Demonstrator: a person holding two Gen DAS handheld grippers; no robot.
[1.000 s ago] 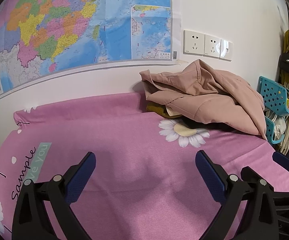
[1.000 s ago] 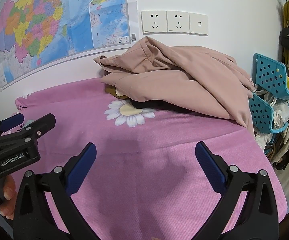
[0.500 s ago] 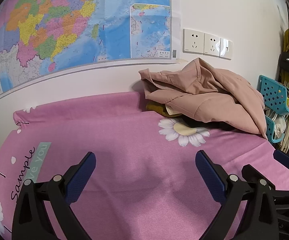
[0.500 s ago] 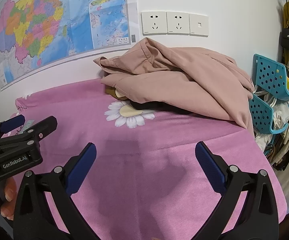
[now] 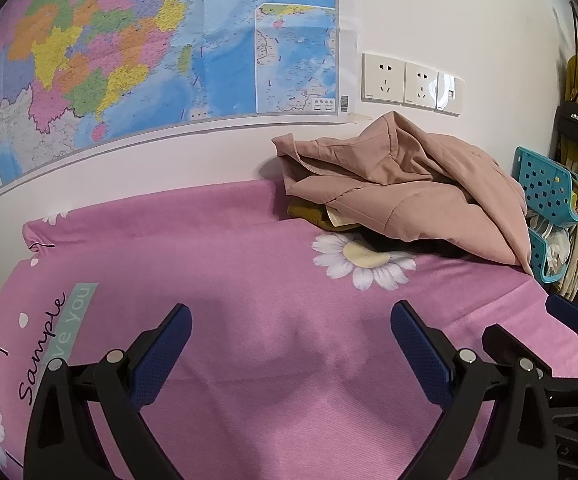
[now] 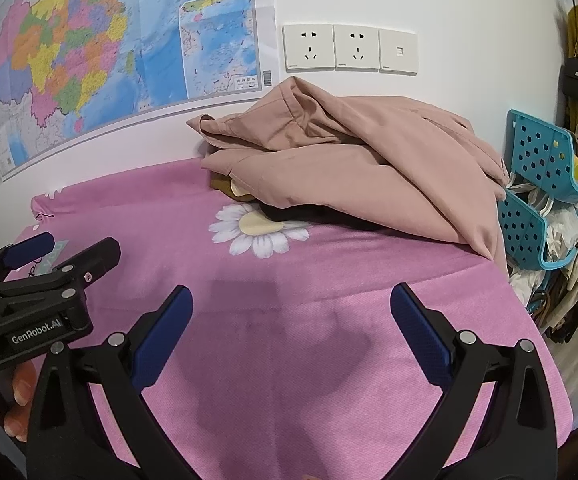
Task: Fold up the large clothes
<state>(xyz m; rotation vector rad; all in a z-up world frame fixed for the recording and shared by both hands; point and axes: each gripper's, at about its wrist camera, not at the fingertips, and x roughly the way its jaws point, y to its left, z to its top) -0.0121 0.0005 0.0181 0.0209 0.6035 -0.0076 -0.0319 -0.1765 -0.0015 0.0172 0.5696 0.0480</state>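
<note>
Pink daisy-print cloth (image 5: 249,264) covers tabletop. Dusty-pink garment (image 6: 353,164) crumpled in heap at far right corner, against wall below sockets (image 6: 349,48), right edge draped off tabletop edge beside blue baskets (image 6: 545,184). Darker clothes (image 5: 309,214) partly visible under it. Left hand-held gripper (image 5: 291,354) spread wide, empty, above bare cloth. Right hand-held gripper (image 6: 291,336) same: wide, empty, well short of heap. Map (image 5: 129,60) on wall behind.

A dusty-pink garment (image 5: 409,192) lies crumpled in a heap over darker clothes (image 6: 313,214) by the wall.
</note>
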